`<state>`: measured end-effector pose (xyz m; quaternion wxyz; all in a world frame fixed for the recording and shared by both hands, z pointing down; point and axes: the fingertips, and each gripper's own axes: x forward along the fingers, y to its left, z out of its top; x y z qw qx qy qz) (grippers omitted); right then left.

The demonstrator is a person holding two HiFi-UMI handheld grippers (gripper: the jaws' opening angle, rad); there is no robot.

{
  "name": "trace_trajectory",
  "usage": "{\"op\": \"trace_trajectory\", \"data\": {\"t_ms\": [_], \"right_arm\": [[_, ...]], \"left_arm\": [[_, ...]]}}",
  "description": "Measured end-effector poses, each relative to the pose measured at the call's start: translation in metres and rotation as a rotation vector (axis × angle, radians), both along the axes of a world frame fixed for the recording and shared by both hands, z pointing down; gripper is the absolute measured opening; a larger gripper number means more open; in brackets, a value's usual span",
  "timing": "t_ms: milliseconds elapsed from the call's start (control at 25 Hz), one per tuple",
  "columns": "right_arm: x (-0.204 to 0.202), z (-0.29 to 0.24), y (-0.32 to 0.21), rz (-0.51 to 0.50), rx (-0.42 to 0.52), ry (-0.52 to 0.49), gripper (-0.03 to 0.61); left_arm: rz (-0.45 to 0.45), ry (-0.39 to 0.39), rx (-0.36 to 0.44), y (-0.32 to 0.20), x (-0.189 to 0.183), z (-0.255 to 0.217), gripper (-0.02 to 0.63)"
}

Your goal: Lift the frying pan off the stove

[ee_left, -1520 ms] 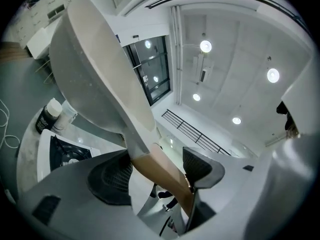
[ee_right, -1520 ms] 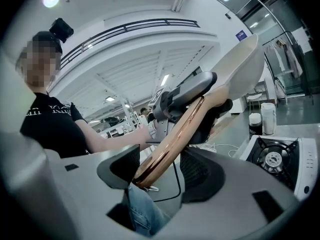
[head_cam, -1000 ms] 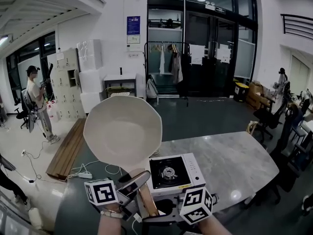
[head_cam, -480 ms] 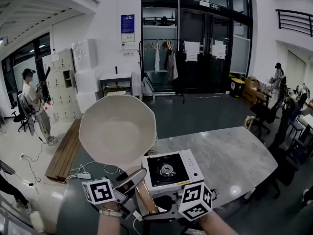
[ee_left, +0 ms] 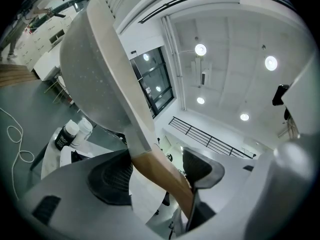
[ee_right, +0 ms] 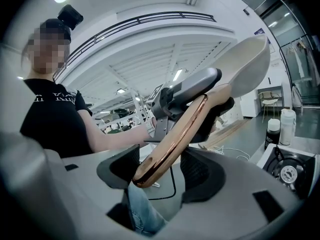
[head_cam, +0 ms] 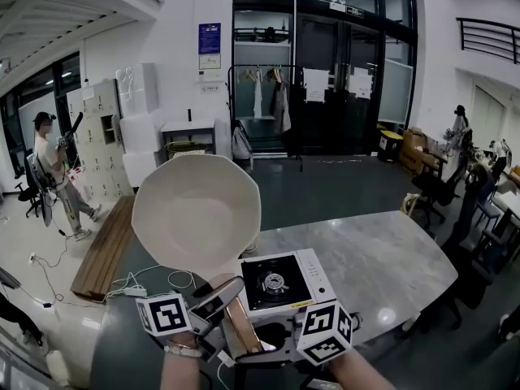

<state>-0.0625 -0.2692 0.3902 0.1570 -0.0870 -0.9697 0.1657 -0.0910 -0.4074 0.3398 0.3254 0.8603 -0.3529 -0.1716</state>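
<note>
Two grippers share the one handle (head_cam: 241,329), and that explains the whole pose. The frying pan (head_cam: 197,212) is up in the air, well clear of the stove (head_cam: 280,281), which sits on the grey table (head_cam: 382,258) below and to the right of it with its burner bare. The pan is tipped steeply. Its pale inside faces the person's head, the bowl stands high above the hands, and the handle runs down from it.

The left gripper (head_cam: 215,301) takes the handle high, near where it meets the bowl. In the left gripper view the jaws are drawn in narrow on the brown shaft, which crosses between the pads. The right gripper (head_cam: 270,341) takes the tail end, its jaws likewise closed in on the coppery tip.

I'd say the split grip is there because a pan this wide is heavy at the far end. The hold near the bowl carries the weight, and the one at the tail stops it rolling or dropping. To my eye the lift itself is done. What is left is only to hold it steady or carry it off somewhere.
</note>
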Motion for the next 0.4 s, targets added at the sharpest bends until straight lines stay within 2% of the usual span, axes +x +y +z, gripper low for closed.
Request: {"op": "trace_trajectory", "data": {"t_ms": [240, 400], "right_arm": [[0.0015, 0.0017, -0.0016, 0.002, 0.008, 0.002, 0.27], [0.0014, 0.0021, -0.004, 0.004, 0.01, 0.007, 0.27]], "left_arm": [[0.026, 0.024, 0.022, -0.0002, 0.0041, -0.0022, 0.324], [-0.007, -0.005, -0.013, -0.0039, -0.0033, 0.0065, 0.324]]}}
